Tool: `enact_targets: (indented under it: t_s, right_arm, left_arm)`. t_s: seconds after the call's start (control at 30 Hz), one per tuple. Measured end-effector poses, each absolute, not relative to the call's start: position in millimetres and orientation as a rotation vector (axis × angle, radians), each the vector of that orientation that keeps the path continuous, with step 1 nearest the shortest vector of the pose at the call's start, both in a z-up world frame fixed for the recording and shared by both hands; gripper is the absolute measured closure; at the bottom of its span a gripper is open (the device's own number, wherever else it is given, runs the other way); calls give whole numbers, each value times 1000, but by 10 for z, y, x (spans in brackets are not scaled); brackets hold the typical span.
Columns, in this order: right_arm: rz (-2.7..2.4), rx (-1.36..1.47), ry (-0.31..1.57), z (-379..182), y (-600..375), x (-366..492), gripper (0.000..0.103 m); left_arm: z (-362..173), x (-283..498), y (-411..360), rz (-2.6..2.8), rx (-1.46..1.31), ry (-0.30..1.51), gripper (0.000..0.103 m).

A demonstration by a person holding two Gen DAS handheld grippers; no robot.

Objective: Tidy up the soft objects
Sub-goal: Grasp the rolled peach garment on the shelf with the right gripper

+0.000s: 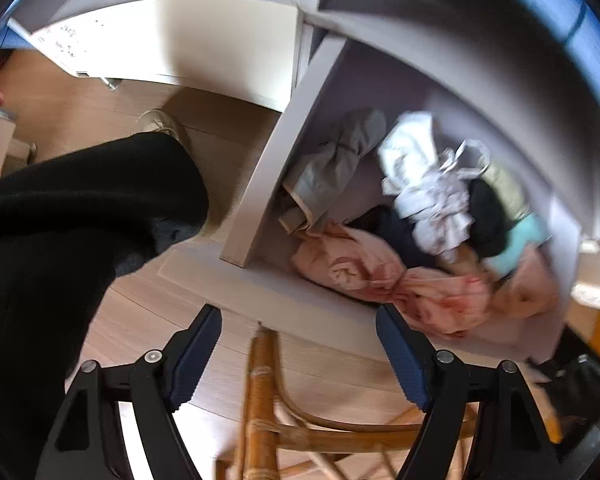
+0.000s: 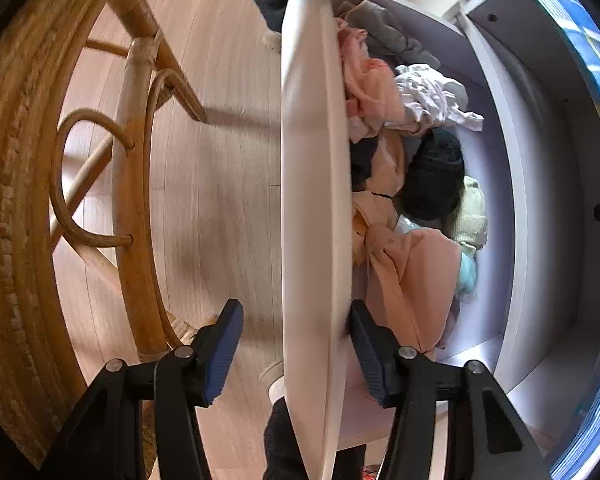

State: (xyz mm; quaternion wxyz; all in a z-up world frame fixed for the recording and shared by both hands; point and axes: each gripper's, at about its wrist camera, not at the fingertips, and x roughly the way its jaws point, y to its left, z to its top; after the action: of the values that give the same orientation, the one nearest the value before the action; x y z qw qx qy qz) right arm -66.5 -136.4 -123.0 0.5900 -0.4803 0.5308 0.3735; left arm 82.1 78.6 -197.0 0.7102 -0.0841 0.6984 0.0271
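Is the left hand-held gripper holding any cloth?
No, the left hand-held gripper is open, with only floor and a rattan chair between its fingers.

Light wood-plank floor [image 1: 148, 312] throughout, pale with visible seams. White shelf unit [image 1: 260, 184] with open compartments stands on the floor; its side panel is seen edge-on in the right wrist view as a white board [image 2: 315, 208]. Compartment interior reads pale lilac-grey, with small holes in the far panel [image 2: 598, 212]. A second cream cabinet [image 1: 220, 52] stands beyond it, papers on top. Rattan chair [image 2: 132, 184] with curved braces and wrapped joints stands just beside the shelf unit, casting a soft shadow on the floor. Soft, even daylight. Blue strip at the lens edge, unclear.
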Motion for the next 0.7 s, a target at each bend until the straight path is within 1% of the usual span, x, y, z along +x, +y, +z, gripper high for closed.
enact_targets:
  t_s: [0.03,0.07,0.13,0.23,0.27,0.33,0.4,0.43,0.5,0.53,0.57,0.6,0.67,0.7]
  right_arm:
    - [870,-1075,1240,-1219,-1401,-632,61]
    - [862,-1012,1237,-1214,-1439,-577,62]
    - [839,-892,1213,-1036,-1492,-431,62]
    - [762,-822,1173,-962,-1534,-258,63]
    - [738,-814,1167,-961,-1541,-218,65]
    - [657,-842,1129,-988,-1565,-137,67]
    - [589,-891,1102,-1057,-1590,-89,67]
    - [569,-922,1110,-1121,-1597,-76,70]
    - [578,-924,1170,-1246,-1618,-38,71]
    - [599,-931,1206,-1334,-1618,-43,73]
    - [610,-943,1228,-1406,-1612,-50,75]
    - [625,-934,1246,-1455,-1606,-47,89]
    - [656,-878,1285,-1453,-1617,-22,89]
    - [667,-857,1304,-1451,-1624,-15,91]
  left_arm:
    - [-1916,816,799,56,-209,1525,22]
    - [-1857,817,784,47,-213,1500,21]
    - [-1736,856,679,35,-159,1430,21]
    - [-1623,949,434,-7,0,1312,20]
    - [-1634,993,361,-24,73,1276,19]
    - [-1677,1035,99,-47,305,1194,18]
    - [-1804,1020,-163,-85,545,1129,18]
    - [-1924,999,-282,-111,660,1112,18]
    - [-2150,965,-395,-163,786,1139,20]
    - [-2247,952,-416,-187,810,1173,23]
    - [-2335,932,-425,-217,821,1210,28]
    - [-2339,941,-414,-236,789,1219,30]
    - [-2357,979,-376,-239,764,1253,30]
    - [-2368,1001,-336,-238,738,1273,30]
